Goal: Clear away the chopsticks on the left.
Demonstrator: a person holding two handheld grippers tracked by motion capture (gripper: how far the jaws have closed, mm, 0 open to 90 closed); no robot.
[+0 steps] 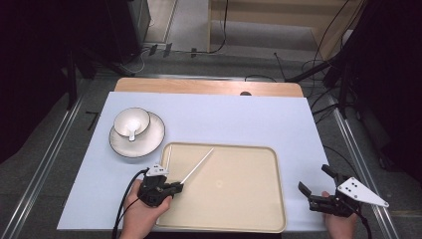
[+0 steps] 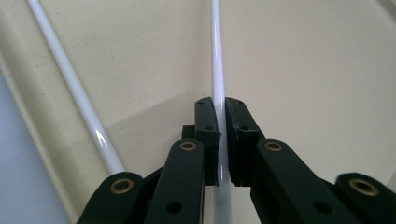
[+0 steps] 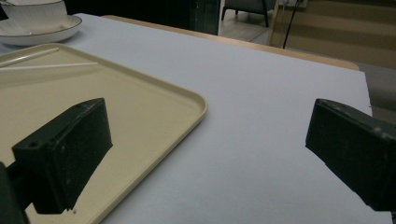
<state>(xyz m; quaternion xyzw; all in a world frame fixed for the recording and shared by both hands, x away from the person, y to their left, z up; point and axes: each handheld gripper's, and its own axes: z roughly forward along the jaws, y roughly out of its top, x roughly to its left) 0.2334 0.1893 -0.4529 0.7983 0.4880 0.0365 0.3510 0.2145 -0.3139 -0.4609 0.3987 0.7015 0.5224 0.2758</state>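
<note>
Beige tray (image 1: 249, 209): lies on the pale sheet in front of me, holding both white chopsticks.
Left gripper (image 1: 177, 187): I have it clamped tight on one chopstick (image 1: 198, 166), near its lower end, over the tray's left part.
Second chopstick (image 2: 70, 79): lies by the tray's left rim, apart from the jaws.
Right gripper (image 1: 314, 182): gaping wide, holding nothing, just right of the tray.
Bowl (image 1: 132, 122): on its saucer (image 1: 152, 142), beyond the tray's left corner.

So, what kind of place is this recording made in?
Probably a lab or studio set up for recording, not a dining room: black stands and loose cables surround the table, and tableware is staged on a pale sheet.
</note>
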